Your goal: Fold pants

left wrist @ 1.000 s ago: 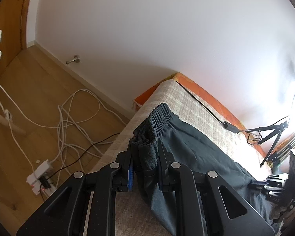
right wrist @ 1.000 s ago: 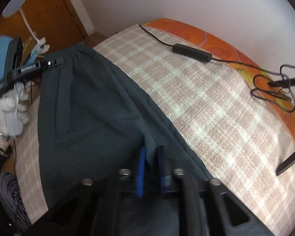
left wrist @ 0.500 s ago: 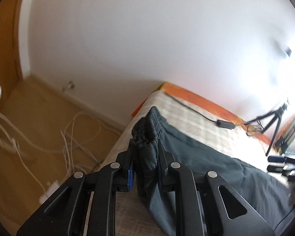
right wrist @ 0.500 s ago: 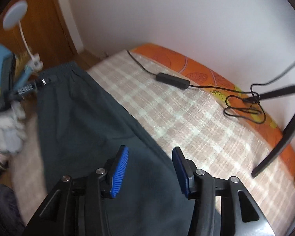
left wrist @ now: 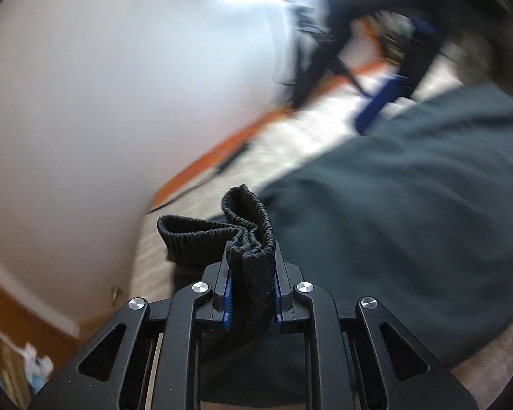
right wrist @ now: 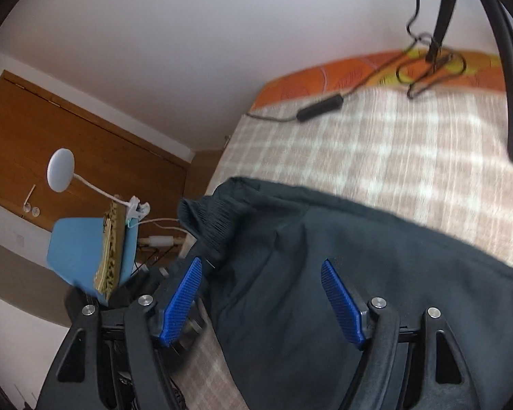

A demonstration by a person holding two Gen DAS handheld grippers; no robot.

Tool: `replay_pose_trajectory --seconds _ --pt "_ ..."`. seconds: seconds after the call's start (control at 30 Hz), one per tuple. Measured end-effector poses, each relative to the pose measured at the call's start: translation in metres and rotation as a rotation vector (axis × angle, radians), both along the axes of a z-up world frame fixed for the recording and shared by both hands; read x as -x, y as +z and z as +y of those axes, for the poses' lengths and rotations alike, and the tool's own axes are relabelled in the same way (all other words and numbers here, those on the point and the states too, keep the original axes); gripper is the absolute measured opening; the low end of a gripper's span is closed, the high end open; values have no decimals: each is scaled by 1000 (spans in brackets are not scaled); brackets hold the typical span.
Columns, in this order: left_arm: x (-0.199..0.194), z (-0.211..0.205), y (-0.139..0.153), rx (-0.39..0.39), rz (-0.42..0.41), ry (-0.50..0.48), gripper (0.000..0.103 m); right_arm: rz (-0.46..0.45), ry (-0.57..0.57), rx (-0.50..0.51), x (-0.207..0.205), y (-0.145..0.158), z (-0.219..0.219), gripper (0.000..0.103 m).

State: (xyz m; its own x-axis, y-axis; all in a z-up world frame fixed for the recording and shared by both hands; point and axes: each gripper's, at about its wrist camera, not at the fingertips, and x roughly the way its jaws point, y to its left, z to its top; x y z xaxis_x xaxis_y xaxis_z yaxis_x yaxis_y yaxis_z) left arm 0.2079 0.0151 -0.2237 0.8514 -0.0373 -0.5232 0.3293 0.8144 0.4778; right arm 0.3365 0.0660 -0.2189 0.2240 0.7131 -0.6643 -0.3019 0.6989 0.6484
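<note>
- On your bed, a checked beige cover (right wrist: 393, 157) over an orange sheet (right wrist: 328, 75).
- A black cable with an inline box (right wrist: 319, 107) lies across the cover near the wall.
- A white clip lamp (right wrist: 61, 169) grips a blue holder (right wrist: 82, 249) before the wooden door (right wrist: 68, 136).

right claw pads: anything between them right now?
Nothing gripped. In the right wrist view the right claw has just been opening; its blue pads stand apart over the dark pants, not pressing them.

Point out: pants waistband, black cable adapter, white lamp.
waistband (left wrist: 253, 235), left wrist view, on the bunched elastic just above the jaws.
black cable adapter (right wrist: 319, 107), right wrist view, mid-body of the block.
white lamp (right wrist: 61, 170), right wrist view, centre of the round head.
</note>
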Motion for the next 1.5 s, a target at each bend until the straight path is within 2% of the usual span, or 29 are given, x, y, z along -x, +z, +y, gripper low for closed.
replay_pose_trajectory --seconds 0.3,0.43,0.53,0.6,0.7,0.83,0.93,0.97,1.0,1.1,1.2,1.23,1.4,1.5 --pt "23 -44 -18 -157 -49 -106 16 149 72 -45 1 -34 20 79" --pt "39 -56 -28 -234 -79 -142 16 133 99 -35 -2 -28 37 80" --pt "46 -68 -32 -283 -115 -158 16 111 130 28 -3 -22 55 81" --pt "46 -69 -30 -257 -102 -157 16 91 137 89 -2 -20 64 80" --pt "50 -71 -30 -257 -107 -161 16 94 121 159 -5 -25 66 80" --pt "54 -73 -31 -270 -115 -172 16 131 89 163 -10 -38 57 71" --pt "59 -75 -30 -270 -110 -178 16 145 94 199 -11 -46 56 56" --pt "59 -75 -29 -267 -106 -178 16 146 96 200 -12 -47 58 42" --pt "60 -75 -28 -270 -108 -177 16 153 95 190 -11 -47 56 35" --pt "71 -74 -22 -257 -124 -177 16 151 61 141 -8 -41 42 22" --pt "81 -79 -6 -218 -141 -184 16 131 27 110 -1 -29 23 20" --pt "92 -68 -3 -205 -143 -186 16 127 11 88 2 -23 13 20" --pt "115 -86 17 -121 -124 -224 16 114 -31 14 19 -4 -24 20" --pt "129 -97 27 -66 -101 -246 16 128 -47 5 31 3 -48 20"
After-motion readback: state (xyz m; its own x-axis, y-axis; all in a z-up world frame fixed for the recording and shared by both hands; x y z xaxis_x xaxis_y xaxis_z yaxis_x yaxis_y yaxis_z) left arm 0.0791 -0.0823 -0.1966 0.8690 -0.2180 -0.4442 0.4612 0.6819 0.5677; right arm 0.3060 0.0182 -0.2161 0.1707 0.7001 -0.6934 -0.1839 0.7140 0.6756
